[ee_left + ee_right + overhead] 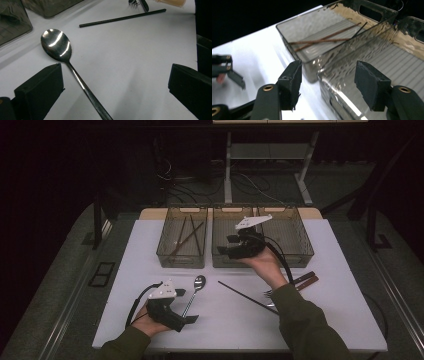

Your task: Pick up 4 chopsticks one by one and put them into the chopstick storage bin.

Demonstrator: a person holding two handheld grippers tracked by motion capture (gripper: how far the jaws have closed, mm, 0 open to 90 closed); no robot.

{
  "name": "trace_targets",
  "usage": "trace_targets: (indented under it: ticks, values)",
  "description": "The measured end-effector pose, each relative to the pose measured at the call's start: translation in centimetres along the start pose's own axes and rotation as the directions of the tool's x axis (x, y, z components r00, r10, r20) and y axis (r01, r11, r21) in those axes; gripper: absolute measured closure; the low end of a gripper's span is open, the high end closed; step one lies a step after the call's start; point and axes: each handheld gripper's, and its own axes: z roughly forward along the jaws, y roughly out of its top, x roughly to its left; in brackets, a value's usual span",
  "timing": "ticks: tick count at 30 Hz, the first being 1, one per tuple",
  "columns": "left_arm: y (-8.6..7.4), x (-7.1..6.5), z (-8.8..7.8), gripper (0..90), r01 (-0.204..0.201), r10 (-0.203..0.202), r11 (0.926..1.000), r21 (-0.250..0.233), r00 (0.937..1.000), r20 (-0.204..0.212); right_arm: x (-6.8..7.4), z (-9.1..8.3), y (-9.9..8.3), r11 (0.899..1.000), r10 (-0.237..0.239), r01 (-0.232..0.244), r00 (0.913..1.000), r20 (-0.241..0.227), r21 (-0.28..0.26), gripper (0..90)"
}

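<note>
A steel spoon (195, 292) (57, 46) lies on the white table (150, 250), bowl toward the bins. My left gripper (186, 306) (117, 80) sits low at the front left and is open, with the spoon's handle running between its jaws, untouched. My right gripper (226, 248) (329, 72) hovers over the front wall of the middle bin (235, 257) (387, 62), pointing left. It is open with nothing between its jaws. The left bin (182, 260) (294, 30) holds several brown chopsticks (186, 236) (324, 40).
One black chopstick (245, 296) (122, 18) lies slanted at mid-table. A fork (270, 293) and brown-handled cutlery (305, 281) rest beside the right forearm. A third bin (295, 240) stands at the right. Dark floor, cables and table legs lie beyond the far edge.
</note>
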Motion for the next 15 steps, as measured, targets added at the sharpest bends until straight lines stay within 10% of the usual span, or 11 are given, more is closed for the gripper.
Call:
trace_targets:
  ticks: [15]
  values:
    - [0.0,0.0,0.1,0.0,-0.008,0.008,1.0,0.004,1.0,-0.002,0.6,-3.6,-3.2,0.999,-0.036,0.036,0.9982,-0.047,0.0,37.5]
